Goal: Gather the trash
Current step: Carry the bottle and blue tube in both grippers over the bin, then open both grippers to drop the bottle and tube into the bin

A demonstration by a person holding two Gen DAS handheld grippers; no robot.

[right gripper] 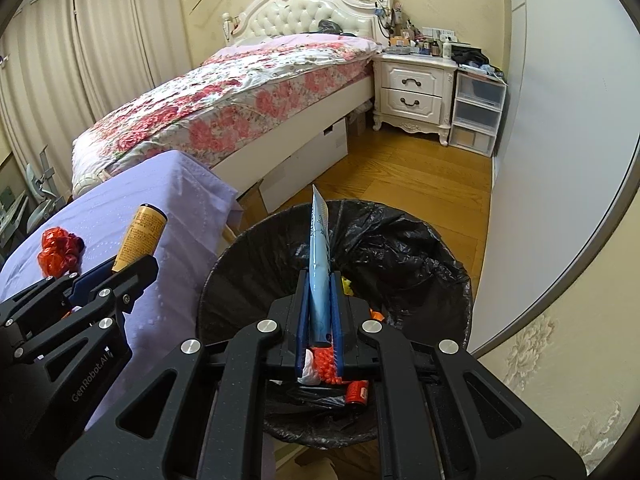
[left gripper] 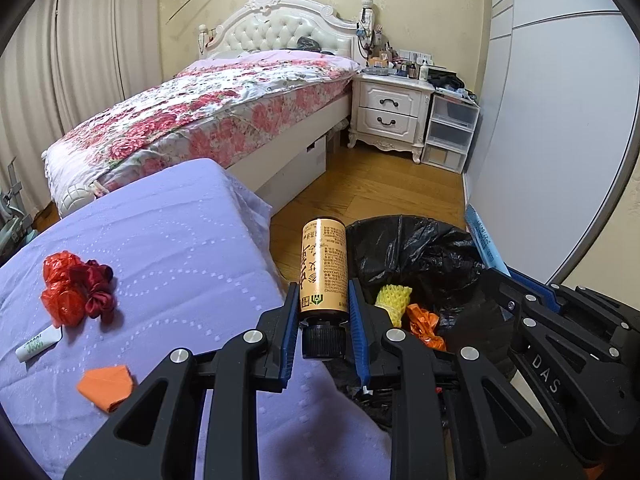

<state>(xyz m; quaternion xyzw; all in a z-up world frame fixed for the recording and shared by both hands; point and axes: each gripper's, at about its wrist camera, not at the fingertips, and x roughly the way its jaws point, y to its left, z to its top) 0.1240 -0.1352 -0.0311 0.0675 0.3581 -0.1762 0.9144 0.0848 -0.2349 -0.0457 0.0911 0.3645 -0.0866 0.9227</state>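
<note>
My left gripper (left gripper: 323, 292) is shut on a tan bottle (left gripper: 323, 268) with a black cap, held just left of the rim of a bin with a black liner (left gripper: 404, 248). That bottle (right gripper: 140, 236) also shows in the right wrist view. My right gripper (right gripper: 320, 284) is shut on a flattened light blue tube (right gripper: 319, 248), held over the open bin (right gripper: 400, 248). Inside the bin lie yellow foam netting (left gripper: 394, 300) and orange wrappers (left gripper: 426, 326). On the lilac-covered table (left gripper: 160, 248) rest a red foil and ribbon bundle (left gripper: 76, 292), an orange paper scrap (left gripper: 106, 386) and a small white tube (left gripper: 38, 344).
A bed with a flowered cover (left gripper: 208, 116) stands behind the table. A white nightstand (left gripper: 390, 114) and clear plastic drawers (left gripper: 450, 132) stand at the far wall. A white wardrobe door (left gripper: 560, 128) runs along the right. Wooden floor (left gripper: 380, 184) lies between bed and bin.
</note>
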